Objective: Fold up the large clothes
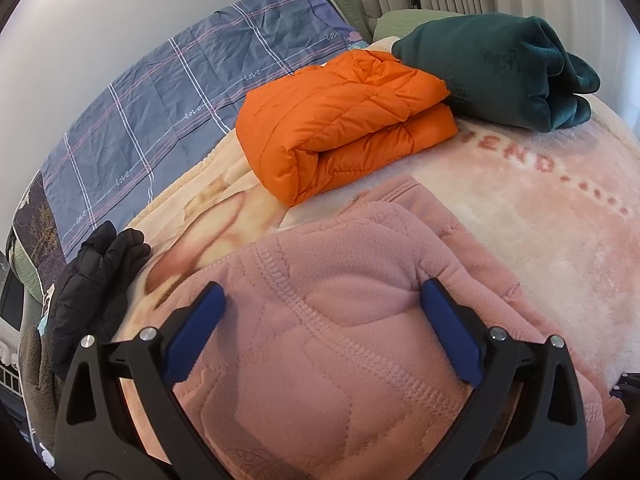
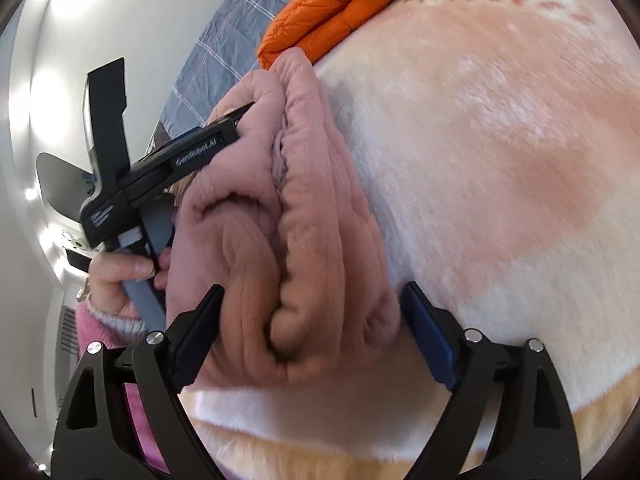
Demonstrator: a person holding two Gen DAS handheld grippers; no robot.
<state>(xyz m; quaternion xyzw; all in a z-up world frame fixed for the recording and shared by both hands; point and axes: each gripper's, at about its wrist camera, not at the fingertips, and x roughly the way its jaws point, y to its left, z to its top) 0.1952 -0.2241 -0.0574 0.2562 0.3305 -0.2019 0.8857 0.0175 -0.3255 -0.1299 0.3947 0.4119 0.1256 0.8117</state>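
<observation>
A pink fleece garment (image 1: 320, 360) lies folded into a thick bundle on the plush pink-and-cream blanket (image 1: 540, 220). My left gripper (image 1: 322, 284) straddles the bundle with its jaws wide, and both blue pads press into the fabric. The right wrist view shows the same garment (image 2: 312, 200) edge-on, its stacked layers facing me. There the left gripper (image 2: 236, 120) reaches in from the left onto the far end, a hand (image 2: 116, 272) on its handle. My right gripper (image 2: 312, 288) stands open around the near end, with the fabric between its pads.
A folded orange puffer jacket (image 1: 340, 128) and a folded dark green garment (image 1: 500, 68) lie beyond the pink one. A black padded garment (image 1: 92, 276) sits at the left edge beside a blue plaid quilt (image 1: 180, 100). Bare blanket (image 2: 500, 160) stretches to the right.
</observation>
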